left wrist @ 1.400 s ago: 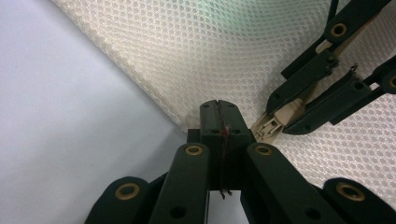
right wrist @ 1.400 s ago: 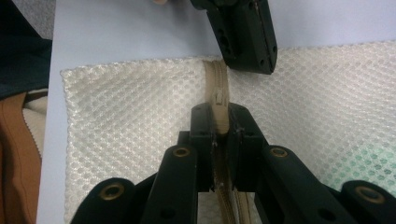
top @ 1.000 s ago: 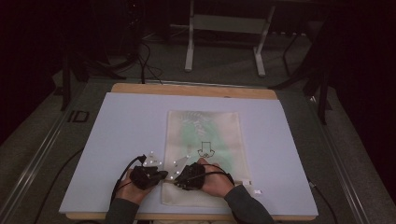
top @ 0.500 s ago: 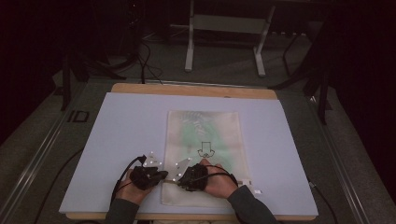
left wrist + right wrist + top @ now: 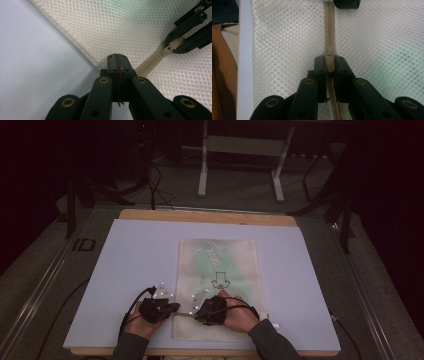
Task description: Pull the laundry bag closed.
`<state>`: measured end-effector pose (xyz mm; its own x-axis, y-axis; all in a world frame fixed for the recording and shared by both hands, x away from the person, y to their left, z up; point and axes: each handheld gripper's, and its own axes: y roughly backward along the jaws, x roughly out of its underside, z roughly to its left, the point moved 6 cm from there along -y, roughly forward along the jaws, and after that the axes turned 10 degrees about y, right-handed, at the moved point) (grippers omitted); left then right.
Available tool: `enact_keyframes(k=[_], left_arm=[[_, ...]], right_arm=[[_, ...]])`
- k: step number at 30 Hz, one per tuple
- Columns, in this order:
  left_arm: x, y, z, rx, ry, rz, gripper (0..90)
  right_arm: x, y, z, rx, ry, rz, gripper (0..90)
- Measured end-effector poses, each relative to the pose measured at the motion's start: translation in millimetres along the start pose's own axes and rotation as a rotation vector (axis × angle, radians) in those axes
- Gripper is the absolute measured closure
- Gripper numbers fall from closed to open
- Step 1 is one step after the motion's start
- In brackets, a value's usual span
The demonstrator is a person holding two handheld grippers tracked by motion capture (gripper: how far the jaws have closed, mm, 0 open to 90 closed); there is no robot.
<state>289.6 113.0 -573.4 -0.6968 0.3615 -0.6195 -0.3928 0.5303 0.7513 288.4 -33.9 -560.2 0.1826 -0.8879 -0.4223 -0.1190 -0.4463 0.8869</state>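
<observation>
Right gripper view: the right gripper [image 5: 330,65] clamps the zipper pull [image 5: 329,61] of the mesh laundry bag [image 5: 216,270], which lies flat on the table's white board [image 5: 135,260]. The left gripper [image 5: 116,62], jaws closed, pins the bag's corner. The zip run appears barely begun.

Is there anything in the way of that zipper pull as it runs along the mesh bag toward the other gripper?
Nothing visible blocks it. The right gripper fingers pinch the zipper pull, and the zipper track on the mesh bag lies bare up to the left gripper.
</observation>
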Motion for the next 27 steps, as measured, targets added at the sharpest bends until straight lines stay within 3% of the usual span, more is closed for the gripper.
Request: enact_keyframes(k=[27], left_arm=[[0.0, 0.0, 0.1, -0.001, 0.002, -0.001, 89.6]], right_arm=[[18.0, 12.2, 4.2, 0.003, -0.018, 0.024, 82.2]])
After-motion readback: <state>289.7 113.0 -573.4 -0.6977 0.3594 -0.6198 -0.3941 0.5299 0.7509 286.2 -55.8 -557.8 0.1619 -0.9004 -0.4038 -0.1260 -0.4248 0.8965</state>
